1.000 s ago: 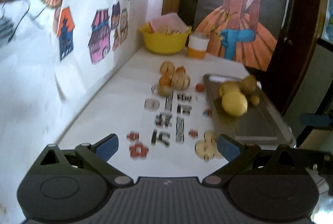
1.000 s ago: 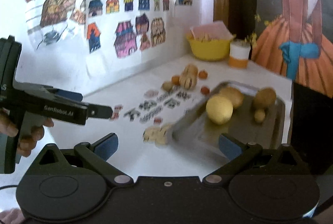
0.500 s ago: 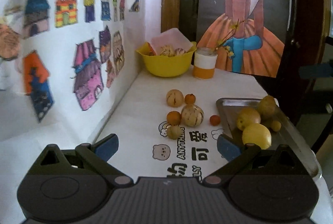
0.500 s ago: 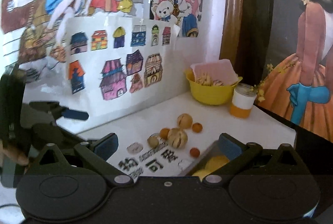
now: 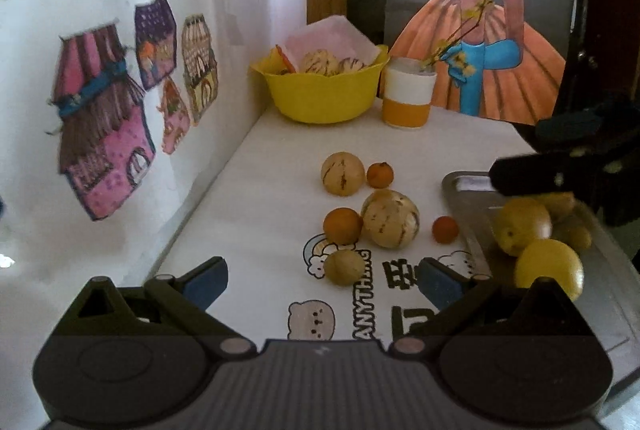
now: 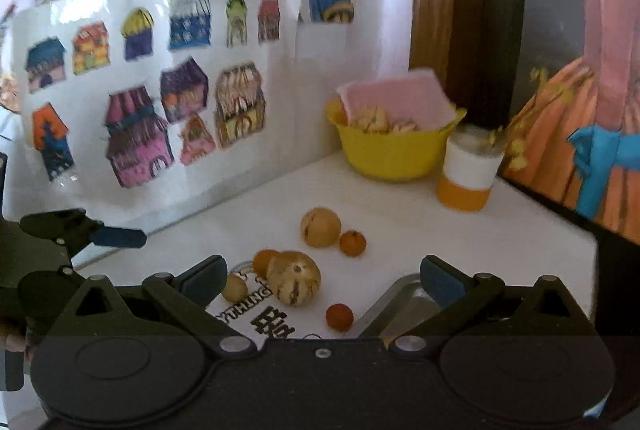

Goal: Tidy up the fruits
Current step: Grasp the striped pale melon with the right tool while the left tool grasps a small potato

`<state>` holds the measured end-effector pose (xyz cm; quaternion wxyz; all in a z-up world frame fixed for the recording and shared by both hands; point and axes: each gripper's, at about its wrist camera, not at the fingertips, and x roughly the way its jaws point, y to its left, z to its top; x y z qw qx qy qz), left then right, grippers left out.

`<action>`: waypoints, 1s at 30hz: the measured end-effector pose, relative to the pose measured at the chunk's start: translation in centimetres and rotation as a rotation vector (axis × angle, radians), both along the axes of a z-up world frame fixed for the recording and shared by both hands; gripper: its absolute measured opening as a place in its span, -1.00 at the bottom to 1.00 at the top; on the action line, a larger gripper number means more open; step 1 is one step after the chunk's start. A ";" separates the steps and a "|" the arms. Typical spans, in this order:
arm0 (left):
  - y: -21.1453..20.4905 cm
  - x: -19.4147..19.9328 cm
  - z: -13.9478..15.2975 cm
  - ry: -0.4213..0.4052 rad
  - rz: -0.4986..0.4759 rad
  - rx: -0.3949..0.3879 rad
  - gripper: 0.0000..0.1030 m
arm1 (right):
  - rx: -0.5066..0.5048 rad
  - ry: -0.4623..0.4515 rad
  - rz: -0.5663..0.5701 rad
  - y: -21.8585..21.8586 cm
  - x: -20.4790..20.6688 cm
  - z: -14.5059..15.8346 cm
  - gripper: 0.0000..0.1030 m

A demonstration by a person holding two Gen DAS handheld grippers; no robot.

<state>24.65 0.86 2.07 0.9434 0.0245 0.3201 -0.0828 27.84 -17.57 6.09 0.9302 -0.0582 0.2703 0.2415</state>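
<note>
Six fruits loose on tabletop (image 5: 260, 190): two striped melons (image 5: 390, 218), three small oranges (image 5: 343, 225), one brownish fruit (image 5: 344, 267). Metal tray (image 5: 464, 186) holds about four yellow fruits (image 5: 548, 268). Yellow bowl (image 5: 320, 92) at back. Left gripper (image 5: 322, 276) and right gripper (image 6: 322, 276) both spread apart, empty.

The left gripper (image 5: 324, 280) hangs with its blue-padded fingers (image 5: 206, 280) spread wide and nothing between them. The right gripper (image 6: 324, 280) is likewise agape and empty (its dark body shows at the right edge of the left wrist view), both pointing forward, side by side.
</note>
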 end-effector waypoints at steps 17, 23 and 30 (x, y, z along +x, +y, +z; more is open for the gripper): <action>-1.0 2.8 -3.1 0.026 -0.074 0.014 0.73 | -0.036 0.152 0.116 3.5 6.5 -4.6 0.53; -0.7 3.2 -3.2 0.036 -0.069 -0.014 0.42 | -0.019 0.213 0.130 4.8 8.0 -5.3 0.21; -0.5 3.6 -3.3 0.065 -0.063 -0.046 -0.08 | -0.112 0.241 0.147 6.6 8.6 -5.5 0.14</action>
